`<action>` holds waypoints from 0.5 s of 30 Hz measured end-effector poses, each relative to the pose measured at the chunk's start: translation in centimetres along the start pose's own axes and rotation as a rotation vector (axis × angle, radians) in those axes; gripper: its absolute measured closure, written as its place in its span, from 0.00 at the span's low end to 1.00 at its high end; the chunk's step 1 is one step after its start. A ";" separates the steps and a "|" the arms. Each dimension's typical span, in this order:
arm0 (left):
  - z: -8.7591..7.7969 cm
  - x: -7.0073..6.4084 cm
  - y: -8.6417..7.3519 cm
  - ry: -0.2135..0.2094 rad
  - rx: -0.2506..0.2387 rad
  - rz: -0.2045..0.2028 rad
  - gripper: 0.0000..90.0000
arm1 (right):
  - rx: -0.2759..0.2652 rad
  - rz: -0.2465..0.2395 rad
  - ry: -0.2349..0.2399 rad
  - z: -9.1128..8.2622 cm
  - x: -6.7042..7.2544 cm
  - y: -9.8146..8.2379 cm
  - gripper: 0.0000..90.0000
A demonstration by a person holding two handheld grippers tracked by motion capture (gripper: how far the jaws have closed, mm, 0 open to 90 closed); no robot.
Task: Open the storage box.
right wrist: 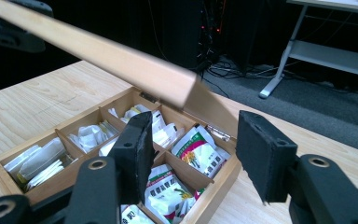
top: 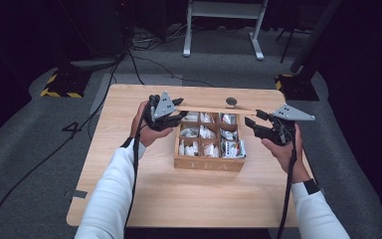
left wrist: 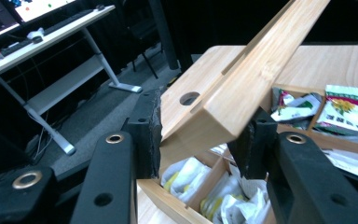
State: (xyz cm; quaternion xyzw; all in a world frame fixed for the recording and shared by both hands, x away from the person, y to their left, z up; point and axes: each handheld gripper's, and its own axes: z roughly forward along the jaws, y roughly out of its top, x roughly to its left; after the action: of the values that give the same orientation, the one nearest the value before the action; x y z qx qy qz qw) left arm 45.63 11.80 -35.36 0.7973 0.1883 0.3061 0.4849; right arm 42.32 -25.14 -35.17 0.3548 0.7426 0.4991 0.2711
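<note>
Tea box lid (top: pixel 214 109) raised on far hinge above wooden box (top: pixel 209 163) at table (top: pixel 129 199) centre; left gripper (top: pixel 175 117) clamped on lid's left corner, exposing sachets; right gripper (top: pixel 251 123) apart, beside box's right edge, ready.

Hinged wooden lid (top: pixel 214 110) raised above tea box (top: pixel 209 163).

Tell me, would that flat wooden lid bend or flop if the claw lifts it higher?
Probably not. The flat pale wooden lid looks thick and straight, so likely stiff. It seems hinged to the wooden tea box, so it should swing rather than come free. The left claw pinches just one corner, so the smooth wood might slip.
</note>
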 end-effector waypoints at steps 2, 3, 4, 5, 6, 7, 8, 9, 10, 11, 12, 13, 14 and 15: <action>0.1 0.4 0.3 0.006 -0.004 -0.013 0.64 | 0.004 0.003 0.000 -0.1 -0.1 -0.1 0.51; 0.2 0.5 0.4 0.006 -0.005 -0.018 0.64 | 0.008 0.000 0.000 -0.1 -0.2 -0.3 0.51; 0.3 0.7 0.5 0.006 -0.009 -0.025 0.64 | 0.011 0.001 0.000 -0.1 -0.3 -0.3 0.51; 0.4 0.9 0.6 0.009 -0.013 -0.033 0.64 | 0.016 0.002 0.000 -0.1 -0.3 -0.5 0.50; 0.5 1.1 0.7 0.011 -0.015 -0.041 0.64 | 0.018 0.006 0.004 -0.1 -0.4 -0.6 0.50; 0.6 1.3 0.9 0.016 -0.017 -0.042 0.64 | 0.019 0.007 0.006 -0.2 -0.5 -0.8 0.49; 0.6 1.3 0.9 0.016 -0.017 -0.042 0.64 | 0.021 0.012 0.008 -0.1 -0.6 -1.0 0.49; 0.8 1.7 1.1 0.020 -0.025 -0.061 0.64 | 0.027 0.016 0.014 -0.1 -0.7 -1.4 0.48; 0.9 1.9 1.1 0.022 -0.028 -0.067 0.64 | 0.028 0.018 0.014 -0.1 -0.7 -1.6 0.48; 1.1 2.0 1.2 0.024 -0.035 -0.080 0.64 | 0.033 0.017 0.012 -0.1 -0.8 -1.8 0.48; 1.2 2.2 1.3 0.027 -0.035 -0.082 0.64 | 0.040 0.017 0.012 0.0 -0.9 -2.1 0.48; 1.2 2.2 1.3 0.027 -0.035 -0.082 0.63 | 0.040 0.017 0.012 0.0 -0.9 -2.1 0.48; 1.4 2.5 1.5 0.035 -0.041 -0.095 0.63 | 0.051 0.020 0.013 0.1 -1.0 -2.8 0.47; 1.5 2.6 1.5 0.035 -0.044 -0.107 0.63 | 0.054 0.023 0.013 0.2 -1.1 -2.9 0.47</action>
State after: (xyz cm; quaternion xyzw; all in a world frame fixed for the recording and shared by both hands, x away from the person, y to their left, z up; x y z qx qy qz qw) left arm 48.56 11.65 -33.71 0.7698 0.2324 0.2976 0.5146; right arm 42.35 -26.65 -37.93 0.3674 0.7535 0.4842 0.2506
